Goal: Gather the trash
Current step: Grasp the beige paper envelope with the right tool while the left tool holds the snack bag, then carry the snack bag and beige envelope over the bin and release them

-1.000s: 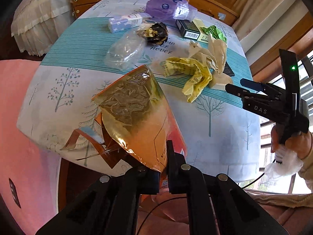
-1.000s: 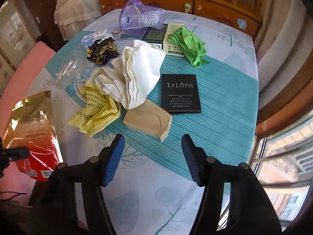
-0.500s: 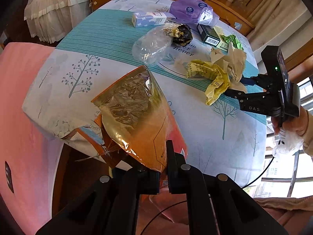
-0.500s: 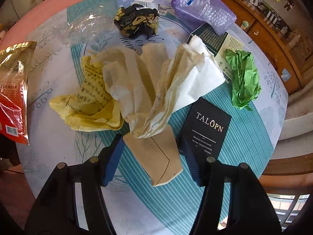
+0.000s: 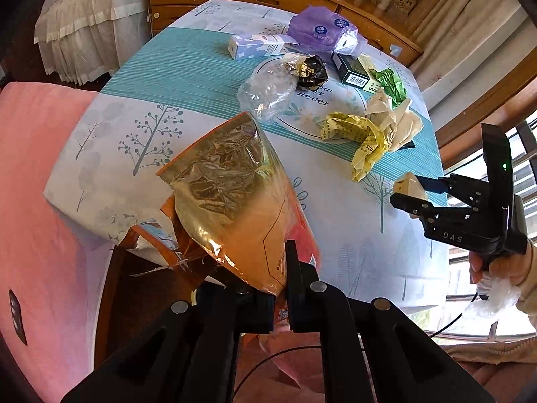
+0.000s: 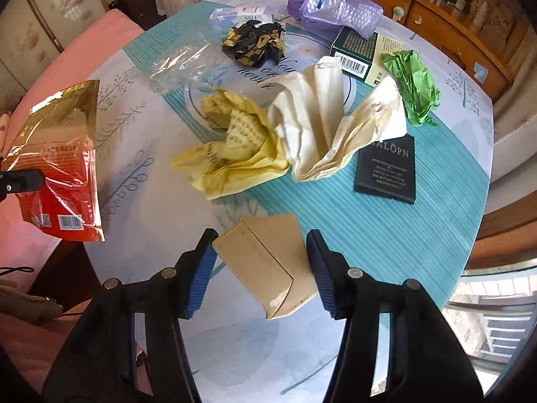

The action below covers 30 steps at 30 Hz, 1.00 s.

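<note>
Kraft-brown paper sits right between my right fingers: the folded tan envelope [image 6: 268,262] lies on the table [image 6: 386,235] with a blue pad [image 6: 198,268] on each side of it. My right gripper [image 6: 260,268] is spread wide, jaws apart and, as far as I can tell, not yet pressing the paper; the left pad looks just beside the envelope's edge, the right one a little clear of it. The envelope's long axis runs slantwise, from its upper-left corner down to a lower-right corner pointing back toward me, so my jaws straddle it across the shorter way. I judge that closing them is all the coming move needs, and this hand is plainly the nearer one.

My left gripper [image 5: 280,297] is clenched on the bottom edge of the gold and red foil pouch [image 5: 231,201], holding it upright with its mouth open, off the near-left rim of the table. In the left view the right gripper [image 5: 411,189] hangs to the right of the pouch, well apart from it, so the envelope would have to travel leftward to reach that mouth.

Beyond the envelope lie the crumpled yellow paper [image 6: 231,154] and cream paper [image 6: 322,124], touching each other, with the black card [image 6: 386,171] just right of them. Farther off are green paper [image 6: 414,90], a black foil wad [image 6: 255,45], clear plastic [image 6: 178,67] and a purple bag [image 6: 332,3].
</note>
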Available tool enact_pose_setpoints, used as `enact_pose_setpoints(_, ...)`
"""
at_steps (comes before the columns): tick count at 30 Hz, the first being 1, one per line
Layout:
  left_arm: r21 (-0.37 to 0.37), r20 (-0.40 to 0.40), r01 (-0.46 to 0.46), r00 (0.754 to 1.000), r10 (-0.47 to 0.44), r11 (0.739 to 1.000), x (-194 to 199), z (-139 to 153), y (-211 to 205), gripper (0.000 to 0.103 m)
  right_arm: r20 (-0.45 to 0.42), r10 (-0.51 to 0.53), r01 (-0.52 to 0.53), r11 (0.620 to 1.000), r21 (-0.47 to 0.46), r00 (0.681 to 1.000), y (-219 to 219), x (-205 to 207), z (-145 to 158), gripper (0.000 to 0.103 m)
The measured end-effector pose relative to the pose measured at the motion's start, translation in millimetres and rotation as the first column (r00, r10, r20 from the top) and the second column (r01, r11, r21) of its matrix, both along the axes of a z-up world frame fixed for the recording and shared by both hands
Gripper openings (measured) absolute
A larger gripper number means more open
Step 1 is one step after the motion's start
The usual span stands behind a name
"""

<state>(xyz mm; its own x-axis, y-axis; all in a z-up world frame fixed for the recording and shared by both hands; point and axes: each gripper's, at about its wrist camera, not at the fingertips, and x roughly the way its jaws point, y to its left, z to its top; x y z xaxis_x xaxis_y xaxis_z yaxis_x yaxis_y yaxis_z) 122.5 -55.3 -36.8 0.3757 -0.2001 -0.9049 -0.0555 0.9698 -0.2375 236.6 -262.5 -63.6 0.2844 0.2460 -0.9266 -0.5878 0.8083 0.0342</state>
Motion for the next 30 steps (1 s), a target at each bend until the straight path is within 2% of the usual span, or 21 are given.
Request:
enact_pose_setpoints(10, -0.01, 0.017, 0.123, 0.992, -0.123, 0.992, -56.2, 5.9, 51.6, 0.005, -0.024, -0.137, 0.137, 0.99, 0.044, 0.99, 42.6, -77.7, 14.6, 0.051)
enact_pose_setpoints(19, 0.018, -0.017, 0.283, 0.959, -0.282, 0.959, -130.0, -13.4, 120.2, 0.005, -0.024, -0.276, 0.277, 0.951, 0.136, 0.961, 123.1, -160.5, 25.3, 0.051)
enact_pose_setpoints(24, 0.033, -0.091, 0.347, 0.935, -0.343, 0.937, -164.4, -48.0, 147.3, 0.005, -0.069, -0.339, 0.346, 0.919, 0.19, 0.938, 167.5, -208.0, 2.6, 0.051)
enact_pose_setpoints(27, 0.007, -0.153, 0.357, 0.923, -0.352, 0.934, -179.0, -76.6, 155.0, 0.005, -0.112, -0.37, 0.385, 0.906, 0.177, 0.922, 186.8, -233.4, -23.0, 0.051)
enact_pose_setpoints(30, -0.013, -0.195, 0.362, 0.913, -0.357, 0.932, -186.5, -104.9, 155.7, 0.005, -0.168, -0.42, 0.443, 0.885, 0.14, 0.892, 195.3, -254.2, -52.4, 0.051)
